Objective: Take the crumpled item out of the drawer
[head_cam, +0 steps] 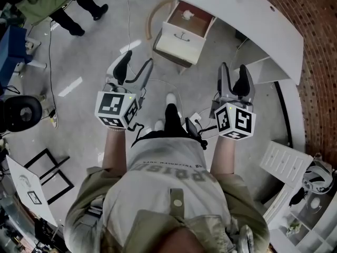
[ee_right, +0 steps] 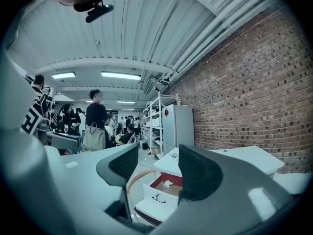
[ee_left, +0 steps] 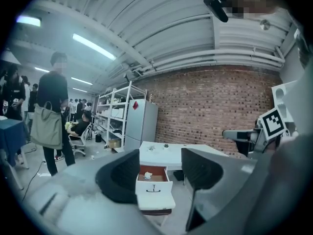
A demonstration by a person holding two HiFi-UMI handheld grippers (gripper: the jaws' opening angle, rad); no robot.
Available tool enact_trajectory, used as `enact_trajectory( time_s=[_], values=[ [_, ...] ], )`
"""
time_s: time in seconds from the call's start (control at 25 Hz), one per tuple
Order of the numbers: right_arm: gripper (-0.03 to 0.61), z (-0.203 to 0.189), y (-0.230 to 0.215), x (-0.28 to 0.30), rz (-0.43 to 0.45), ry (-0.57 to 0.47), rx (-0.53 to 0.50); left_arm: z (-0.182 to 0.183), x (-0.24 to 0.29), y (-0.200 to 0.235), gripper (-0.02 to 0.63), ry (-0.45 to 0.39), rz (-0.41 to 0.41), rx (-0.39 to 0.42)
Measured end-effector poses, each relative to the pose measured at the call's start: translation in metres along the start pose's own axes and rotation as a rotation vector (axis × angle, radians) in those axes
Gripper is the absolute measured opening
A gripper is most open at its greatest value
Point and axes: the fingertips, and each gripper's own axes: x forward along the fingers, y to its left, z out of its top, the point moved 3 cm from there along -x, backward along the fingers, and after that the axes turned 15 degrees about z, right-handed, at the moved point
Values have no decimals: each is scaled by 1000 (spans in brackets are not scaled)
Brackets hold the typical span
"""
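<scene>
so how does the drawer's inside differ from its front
The inside is reddish-brown, the front white. The inside holds a crumpled white item; the front bears a dark handle. Both belong to one pulled-out drawer.

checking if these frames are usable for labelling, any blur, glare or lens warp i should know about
Head view: even light, sharp; open drawer and crumpled item clear, pale glare streaks on the floor. Left gripper view: heavy fisheye, dark corners, near jaws soft. Right gripper view: same fisheye bends the ceiling lines, jaws blurred, drawer small but legible.
</scene>
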Motion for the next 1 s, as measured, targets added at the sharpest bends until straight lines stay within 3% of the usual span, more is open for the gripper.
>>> enact_trajectory(
  time_s=[0.72, 1.0],
  values=[
    [250, 54, -108, 118, 66, -101, -35, 84, 151, -29, 279, -113, 28, 36],
    [250, 44, -129, 135, 66, -76, -15, 74, 175, -31, 279, -67, 43, 38]
  ],
)
